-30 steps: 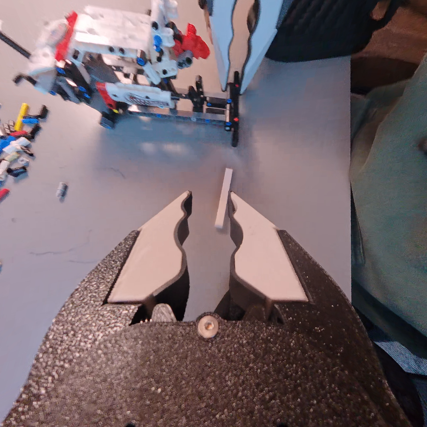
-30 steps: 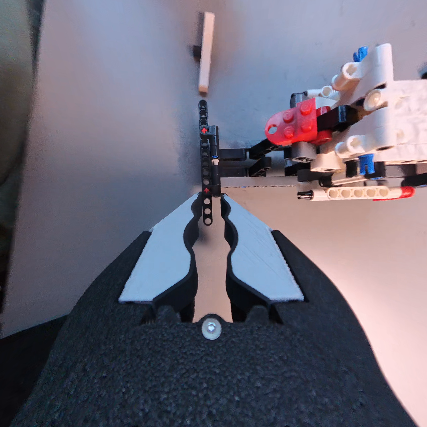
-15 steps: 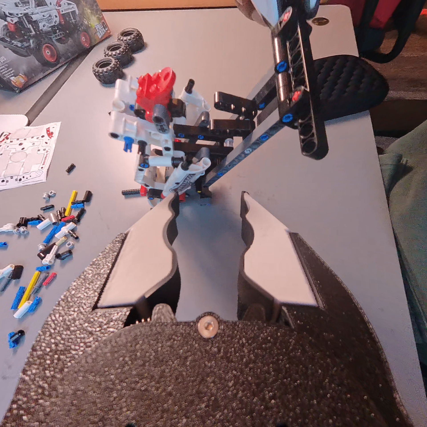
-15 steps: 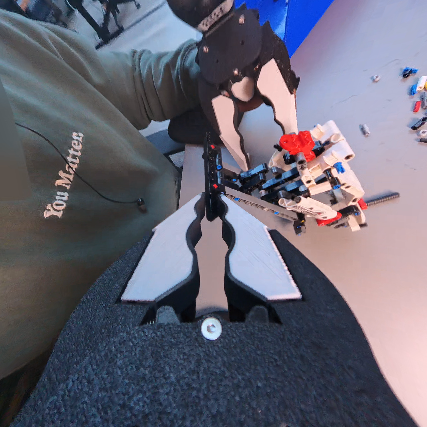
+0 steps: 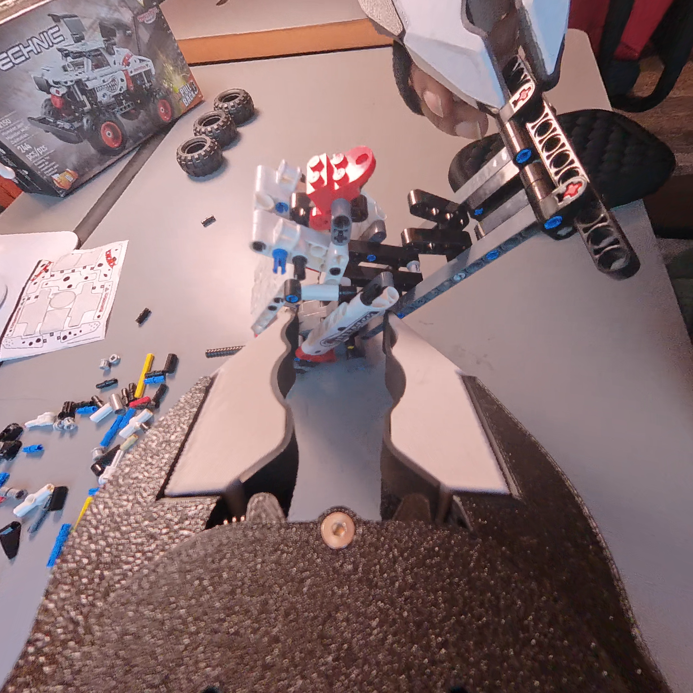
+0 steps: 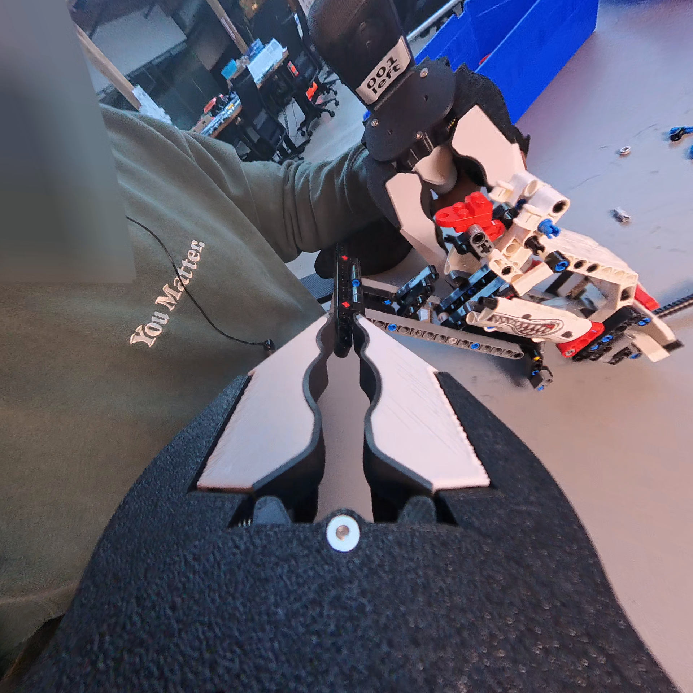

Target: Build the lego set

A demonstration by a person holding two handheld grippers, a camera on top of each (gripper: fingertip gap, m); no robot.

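Observation:
The partly built white, black and red lego truck model stands tilted on the grey table, one end down and one end raised. My right gripper is shut on the black holed beam at the model's raised end. It also shows at the top right of the left wrist view, where the beam sticks out below it. My left gripper is open, its fingertips on either side of the model's lower end. In the right wrist view it straddles the red piece.
The set's box and three black tyres lie at the far left. A sticker sheet and several loose small parts lie at the left. A blue bin stands at the back. The person's green sleeve is close. The grippers' ends are close to 11 cm from one another.
The right gripper has lifted the beam end, so the model went from lying flat to tilted. The left gripper has opened wider and moved up to the model's lower end.

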